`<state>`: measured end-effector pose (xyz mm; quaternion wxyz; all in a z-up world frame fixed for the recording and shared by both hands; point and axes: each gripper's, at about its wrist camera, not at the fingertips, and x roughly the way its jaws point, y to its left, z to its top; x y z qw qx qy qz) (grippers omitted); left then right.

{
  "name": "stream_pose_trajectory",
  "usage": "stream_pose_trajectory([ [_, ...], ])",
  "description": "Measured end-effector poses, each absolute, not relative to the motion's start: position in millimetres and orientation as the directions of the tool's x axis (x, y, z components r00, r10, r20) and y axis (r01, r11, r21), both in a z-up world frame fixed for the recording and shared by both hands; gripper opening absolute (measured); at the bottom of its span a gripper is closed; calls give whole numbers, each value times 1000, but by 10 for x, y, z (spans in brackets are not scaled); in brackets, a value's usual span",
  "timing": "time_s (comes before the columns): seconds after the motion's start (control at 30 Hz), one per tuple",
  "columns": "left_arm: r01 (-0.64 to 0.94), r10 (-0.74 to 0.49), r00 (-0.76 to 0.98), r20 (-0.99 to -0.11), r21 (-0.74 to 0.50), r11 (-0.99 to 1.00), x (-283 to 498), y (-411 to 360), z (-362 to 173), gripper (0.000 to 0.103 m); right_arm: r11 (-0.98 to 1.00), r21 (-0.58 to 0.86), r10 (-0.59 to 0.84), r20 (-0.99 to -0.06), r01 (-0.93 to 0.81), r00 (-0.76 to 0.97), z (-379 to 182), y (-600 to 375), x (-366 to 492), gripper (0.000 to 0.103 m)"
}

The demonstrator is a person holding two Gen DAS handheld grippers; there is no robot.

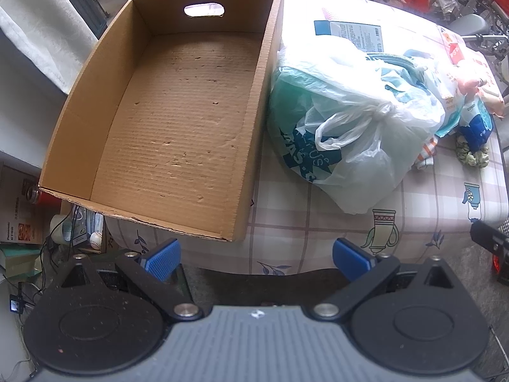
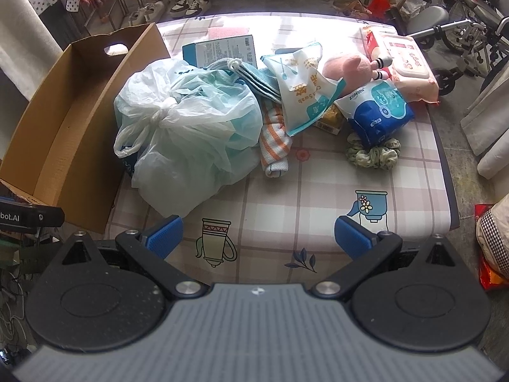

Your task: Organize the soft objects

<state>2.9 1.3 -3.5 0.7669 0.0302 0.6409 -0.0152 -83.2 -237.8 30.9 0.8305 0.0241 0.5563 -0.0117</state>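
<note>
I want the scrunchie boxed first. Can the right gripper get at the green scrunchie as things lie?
Probably yes. The right gripper is open, with bare tablecloth before it. The green scrunchie lies partly under the blue pack, its near side exposed.

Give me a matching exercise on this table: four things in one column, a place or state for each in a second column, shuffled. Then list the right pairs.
Things
1. cardboard box
2. knotted plastic bag
3. green scrunchie
4. striped orange-and-white cloth

Places or states
A. lies right beside the box, tied shut at the top
B. partly under the blue tissue pack
C. open on top, nothing inside
D. sticks out from between the bag and the cotton swab packet

Pairs: 1-C, 2-A, 3-B, 4-D
</note>
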Motion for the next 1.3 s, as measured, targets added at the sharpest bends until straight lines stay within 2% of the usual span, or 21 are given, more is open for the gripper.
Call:
stream_pose_trajectory([
  [1.3, 57, 15, 174, -985, 26, 998, 49, 76, -67, 102, 999, 26, 11, -927, 36, 375, 249, -2286, -711, 102],
])
